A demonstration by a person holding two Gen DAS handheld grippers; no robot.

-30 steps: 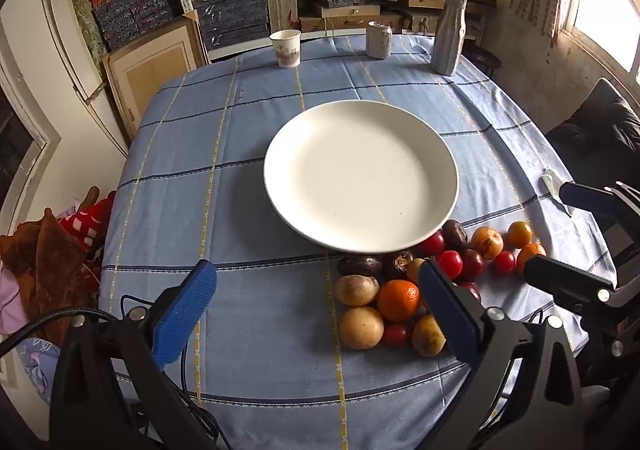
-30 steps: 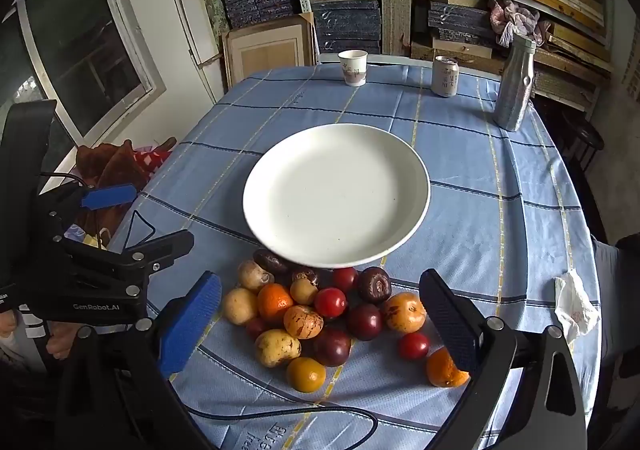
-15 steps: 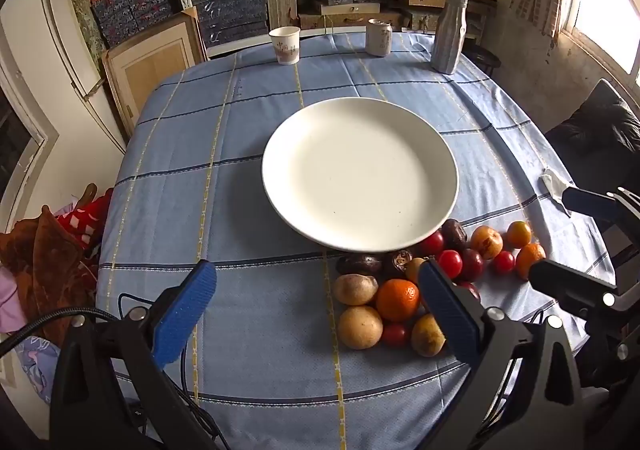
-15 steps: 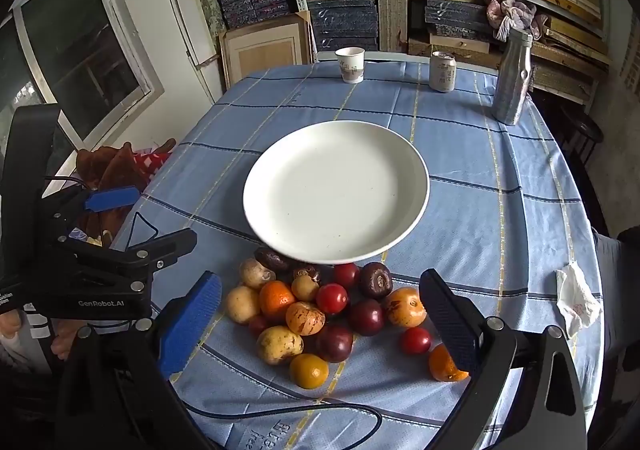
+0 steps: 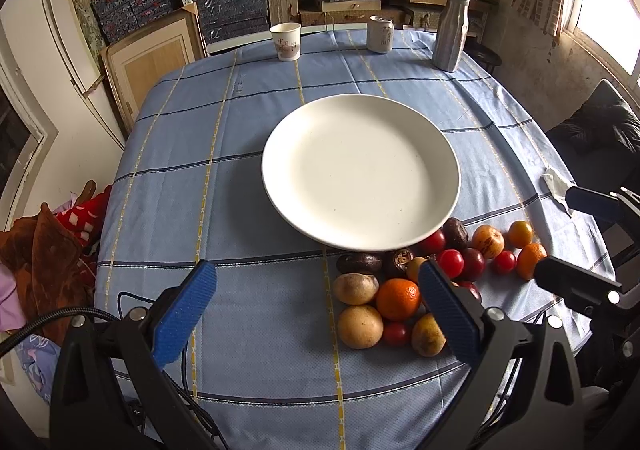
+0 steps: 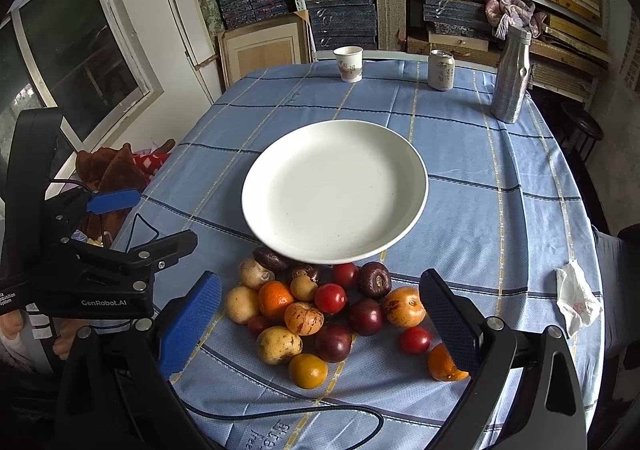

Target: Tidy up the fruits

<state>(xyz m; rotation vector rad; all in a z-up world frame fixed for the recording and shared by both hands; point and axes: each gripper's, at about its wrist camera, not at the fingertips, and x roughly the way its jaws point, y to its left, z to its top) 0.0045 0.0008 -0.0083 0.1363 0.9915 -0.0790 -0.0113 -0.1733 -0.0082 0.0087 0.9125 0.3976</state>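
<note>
Right wrist view: "GenRobot.AI" on the left hand-held gripper (image 6: 116,226).

The plate (image 6: 335,190) ahead of the right tongs looks like glazed ceramic, smooth with a soft shine. The tablecloth (image 6: 472,178) under it is woven cloth, matt. The tomatoes (image 6: 330,298) between the right fingers have glossy skin; the potatoes (image 6: 279,344) are dull and rough. The finger pads (image 5: 185,308) of the left tongs are textured blue rubber or plastic. Far ahead, the bottle (image 6: 512,76) looks like brushed metal.
</note>
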